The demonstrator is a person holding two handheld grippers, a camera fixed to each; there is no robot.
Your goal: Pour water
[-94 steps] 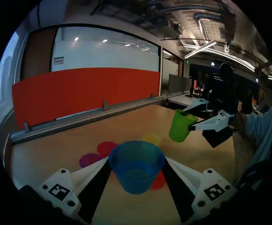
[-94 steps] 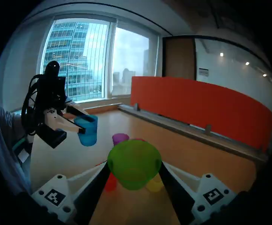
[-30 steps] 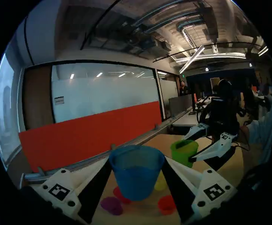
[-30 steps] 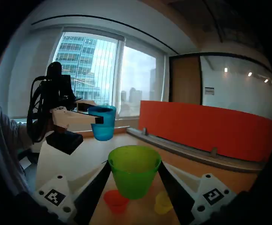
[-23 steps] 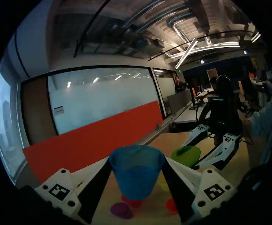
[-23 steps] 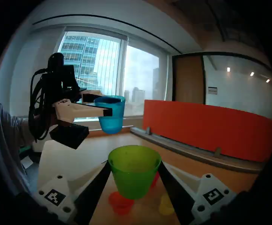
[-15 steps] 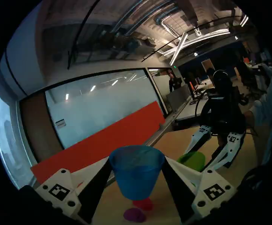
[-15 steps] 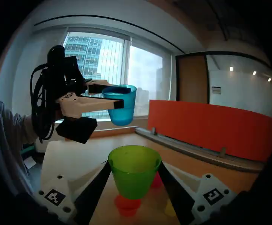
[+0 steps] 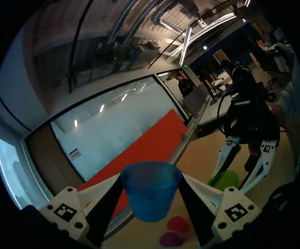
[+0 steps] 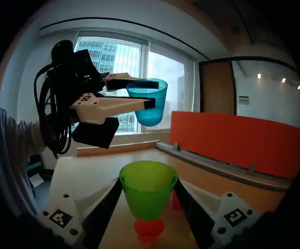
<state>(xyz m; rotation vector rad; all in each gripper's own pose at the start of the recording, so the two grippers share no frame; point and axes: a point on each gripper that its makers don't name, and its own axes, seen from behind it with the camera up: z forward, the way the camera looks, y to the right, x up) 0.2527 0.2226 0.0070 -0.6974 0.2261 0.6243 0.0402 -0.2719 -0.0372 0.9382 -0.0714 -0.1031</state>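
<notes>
My left gripper point(image 9: 150, 182) is shut on a translucent blue cup point(image 9: 151, 195), which stands upright between its fingers in the left gripper view. The right gripper view shows this blue cup point(image 10: 148, 103) held high by the left gripper point(image 10: 152, 94), above and slightly behind the green cup point(image 10: 148, 191). My right gripper point(image 10: 148, 184) is shut on the green cup over the wooden table point(image 10: 88, 174). In the left gripper view the green cup point(image 9: 224, 180) sits lower right in the right gripper point(image 9: 229, 182). No water stream is visible.
Small coloured cups stand upside down on the table: a red one point(image 10: 149, 229) under the green cup, and a pink point(image 9: 178, 224) and a purple one point(image 9: 170, 239). An orange partition point(image 10: 241, 141) runs along the table's far edge. A person's sleeve point(image 10: 9, 145) is at left.
The left gripper has lifted the blue cup higher and closer, to above the green cup, and its view has rolled. The right gripper and green cup stay nearly still.
</notes>
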